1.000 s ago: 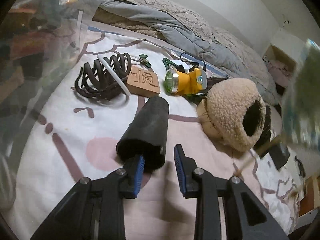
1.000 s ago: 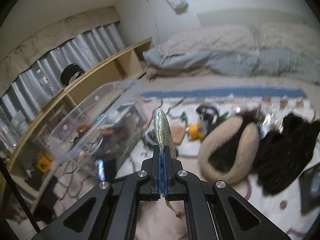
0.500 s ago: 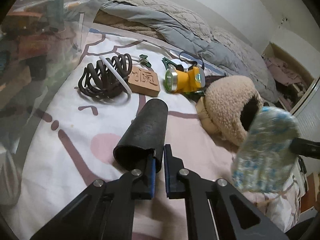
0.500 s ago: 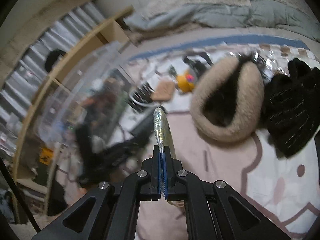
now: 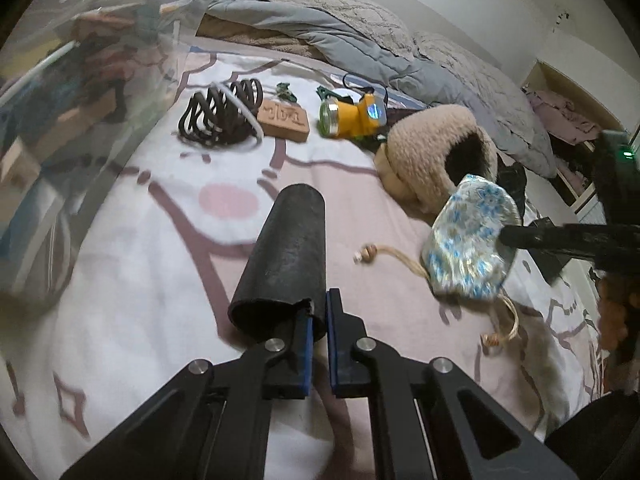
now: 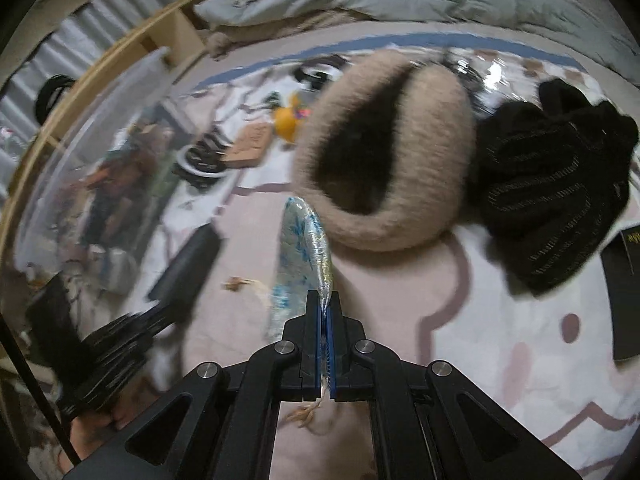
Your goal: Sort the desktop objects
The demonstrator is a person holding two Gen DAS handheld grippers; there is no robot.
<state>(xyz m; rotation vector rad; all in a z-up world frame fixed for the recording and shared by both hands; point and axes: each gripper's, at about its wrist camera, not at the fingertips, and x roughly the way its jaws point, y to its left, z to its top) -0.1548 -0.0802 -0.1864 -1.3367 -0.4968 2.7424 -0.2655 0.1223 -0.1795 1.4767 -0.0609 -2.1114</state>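
My left gripper (image 5: pixel 318 314) is shut on the near rim of a black foam tube (image 5: pixel 284 256), one pad inside the bore and one outside. The tube points away from me over the pink and white bedsheet (image 5: pixel 140 272). My right gripper (image 6: pixel 325 304) is shut on the edge of a small silver pouch with blue flowers (image 6: pixel 302 248). In the left wrist view the pouch (image 5: pixel 468 240) hangs low over the sheet on the right, its drawstring (image 5: pixel 400 256) trailing on the fabric. The black tube (image 6: pixel 188 268) shows blurred in the right wrist view.
A beige fluffy hat (image 5: pixel 432 156) lies just behind the pouch. Farther back are a yellow headlamp (image 5: pixel 352 114), a carved wooden block (image 5: pixel 284 118) and a coil of dark cable (image 5: pixel 220 114). A clear plastic bin (image 5: pixel 60 80) holding items stands left. Black knitted gloves (image 6: pixel 556 196) lie right.
My left jaws have closed onto the tube's rim and moved with it. The right gripper has tipped down and sunk toward the bed, bringing the pouch low beside the tube.
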